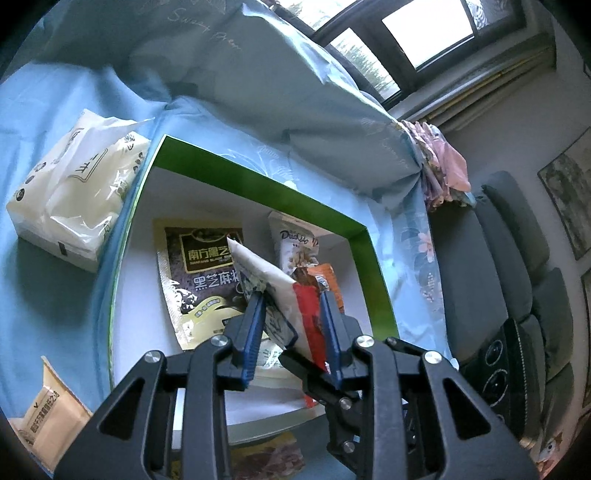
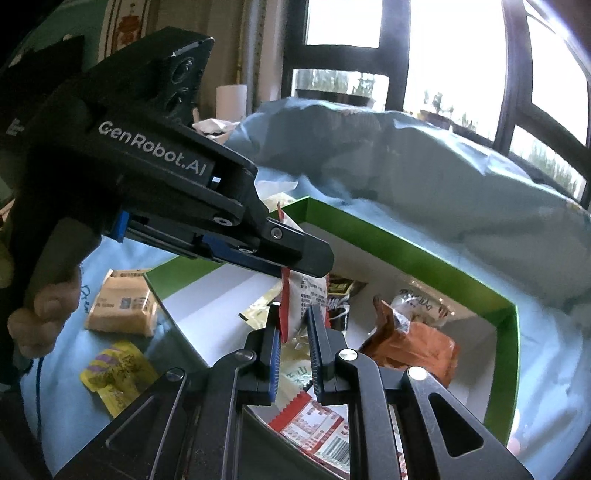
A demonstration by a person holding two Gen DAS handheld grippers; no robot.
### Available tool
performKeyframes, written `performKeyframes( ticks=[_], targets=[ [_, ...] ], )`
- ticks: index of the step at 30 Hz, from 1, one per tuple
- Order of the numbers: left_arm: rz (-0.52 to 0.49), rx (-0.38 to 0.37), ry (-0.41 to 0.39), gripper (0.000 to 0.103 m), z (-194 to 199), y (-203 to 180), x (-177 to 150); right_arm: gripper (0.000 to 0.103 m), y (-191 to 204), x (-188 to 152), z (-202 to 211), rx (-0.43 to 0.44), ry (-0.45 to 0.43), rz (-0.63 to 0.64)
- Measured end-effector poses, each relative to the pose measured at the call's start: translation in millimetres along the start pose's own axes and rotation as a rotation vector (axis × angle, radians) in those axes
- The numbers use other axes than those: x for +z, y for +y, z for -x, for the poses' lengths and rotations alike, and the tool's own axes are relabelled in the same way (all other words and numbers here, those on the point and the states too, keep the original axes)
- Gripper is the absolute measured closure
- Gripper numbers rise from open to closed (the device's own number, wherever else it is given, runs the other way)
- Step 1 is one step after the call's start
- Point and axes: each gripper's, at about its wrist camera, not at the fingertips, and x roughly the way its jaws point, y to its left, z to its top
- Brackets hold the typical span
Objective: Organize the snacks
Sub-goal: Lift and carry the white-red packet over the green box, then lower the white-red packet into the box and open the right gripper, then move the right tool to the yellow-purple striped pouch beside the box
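From left to right we count 1 tissue pack (image 1: 70, 184), 1 tan packet (image 1: 44, 413), then 1 green-rimmed box (image 1: 258, 177) w/ 3 snacks flat inside. Left gripper (image 1: 291, 295) & right gripper (image 2: 295, 314) both pinch 1 red-white snack pouch (image 1: 280, 291) above it.

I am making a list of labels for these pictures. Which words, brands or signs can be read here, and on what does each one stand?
"GenRobot.AI": on the left gripper, side of its body.
"Sweet Dream", pale script, partly blurred: on the blue bedding.
"黑芝麻", rest hidden: on the dark packet in the green box.
Too small or blurred: print on the tissue pack, tan packet, yellow packet, red-white packet.
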Motion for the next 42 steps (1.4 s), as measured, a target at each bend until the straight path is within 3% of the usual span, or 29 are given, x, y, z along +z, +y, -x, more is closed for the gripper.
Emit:
performKeyframes(
  ticks=[7,10,12,15,17,26,42],
  targets=[
    [-0.005,0.036,0.007,0.070,-3.6,-4.0,0.0,0.088,-14.6,4.8,1.0,0.033,-0.014,-0.081],
    [-0.006,0.054,0.005,0.056,-4.0,-2.9,-0.4,0.087,-18.2,4.2,2.5,0.045,-0.008,-0.109],
    [-0.004,0.059,-0.003,0.041,-2.3,-1.5,0.0,0.078,-19.7,4.0,2.9,0.054,-0.001,-0.122],
    [0.003,0.062,-0.012,0.039,0.2,0.7,0.4,0.058,-21.6,4.2,4.9,0.054,-0.006,-0.139],
    [0.004,0.067,-0.020,0.038,2.7,1.4,0.3,0.054,-22.1,4.5,6.6,0.057,-0.010,-0.147],
    [-0.037,0.104,-0.074,0.020,19.5,-5.3,-0.2,0.054,-30.8,3.6,15.6,0.098,-0.029,-0.213],
    [-0.171,0.167,-0.157,0.003,52.1,-33.9,-24.7,0.052,-35.9,-13.3,47.3,0.077,-0.060,-0.298]
  ],
)
